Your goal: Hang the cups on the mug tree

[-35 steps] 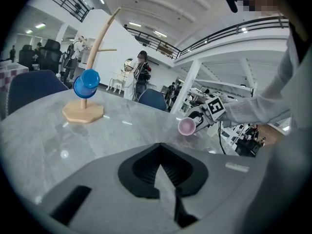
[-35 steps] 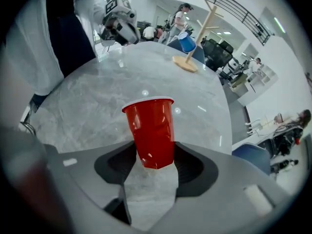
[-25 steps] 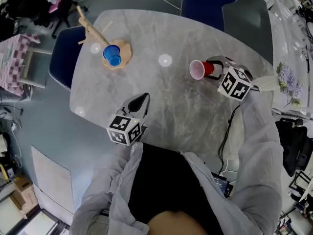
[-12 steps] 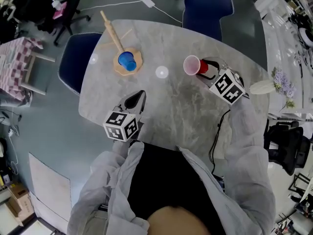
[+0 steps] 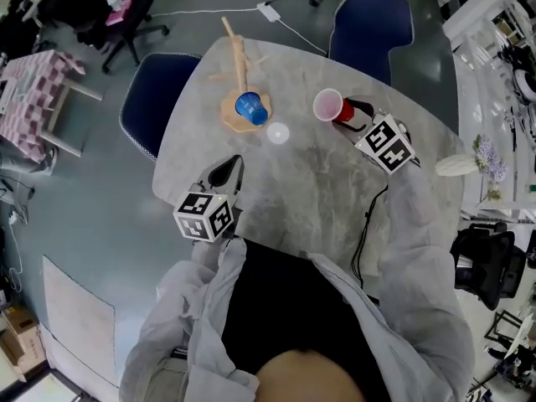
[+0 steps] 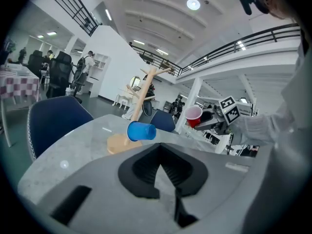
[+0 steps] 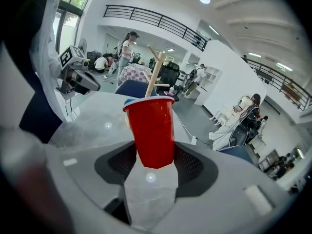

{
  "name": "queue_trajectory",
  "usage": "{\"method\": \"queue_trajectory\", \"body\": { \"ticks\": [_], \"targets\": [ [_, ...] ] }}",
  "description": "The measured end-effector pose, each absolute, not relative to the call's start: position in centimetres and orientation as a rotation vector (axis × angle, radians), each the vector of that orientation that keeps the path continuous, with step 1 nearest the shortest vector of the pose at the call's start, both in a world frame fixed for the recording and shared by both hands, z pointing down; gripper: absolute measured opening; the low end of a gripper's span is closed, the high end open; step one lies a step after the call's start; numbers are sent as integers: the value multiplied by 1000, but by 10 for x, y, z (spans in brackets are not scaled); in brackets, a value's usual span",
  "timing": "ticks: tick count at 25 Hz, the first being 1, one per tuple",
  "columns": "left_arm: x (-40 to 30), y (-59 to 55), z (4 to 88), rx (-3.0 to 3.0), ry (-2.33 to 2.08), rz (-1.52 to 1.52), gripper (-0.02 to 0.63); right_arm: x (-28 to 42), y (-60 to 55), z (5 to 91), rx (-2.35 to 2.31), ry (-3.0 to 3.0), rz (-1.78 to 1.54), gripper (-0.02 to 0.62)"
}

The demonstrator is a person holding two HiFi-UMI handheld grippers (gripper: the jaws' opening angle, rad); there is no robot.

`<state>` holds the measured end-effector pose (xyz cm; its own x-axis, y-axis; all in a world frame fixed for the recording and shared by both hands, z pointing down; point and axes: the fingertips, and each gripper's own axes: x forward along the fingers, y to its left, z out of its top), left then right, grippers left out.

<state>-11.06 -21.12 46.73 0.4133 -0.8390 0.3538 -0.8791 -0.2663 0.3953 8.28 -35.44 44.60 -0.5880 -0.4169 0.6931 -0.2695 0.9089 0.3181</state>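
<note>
The wooden mug tree [image 5: 239, 61] stands at the far left of the grey table [image 5: 310, 191], with a blue cup [image 5: 250, 107] hung on a low peg just above its base. In the left gripper view the mug tree [image 6: 146, 89] and blue cup [image 6: 142, 131] lie ahead. My right gripper [image 5: 350, 113] is shut on a red cup [image 5: 330, 105], held above the table to the right of the tree, its mouth toward the tree. In the right gripper view the red cup [image 7: 152, 126] fills the jaws of my right gripper [image 7: 155, 150]. My left gripper [image 5: 226, 172] rests shut and empty near the table's front edge, with its tip [image 6: 161, 147] toward the tree.
Blue chairs stand at the table's left [image 5: 155, 99] and far side [image 5: 373, 23]. A white vase with flowers [image 5: 456, 166] sits at the right edge. A checkered table [image 5: 29, 99] is off to the left. A black cable [image 5: 364, 233] hangs over the near edge.
My right gripper has carried the red cup left, closer to the mug tree. The head view has shifted. My left gripper has barely moved.
</note>
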Motion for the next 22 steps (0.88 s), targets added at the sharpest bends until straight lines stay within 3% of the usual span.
{"method": "queue_trajectory", "body": {
  "ticks": [22],
  "targets": [
    [-208,-232,479,2106,-1472,82,-2,-21,-438,431,468,-2027,-473,254]
  ]
}}
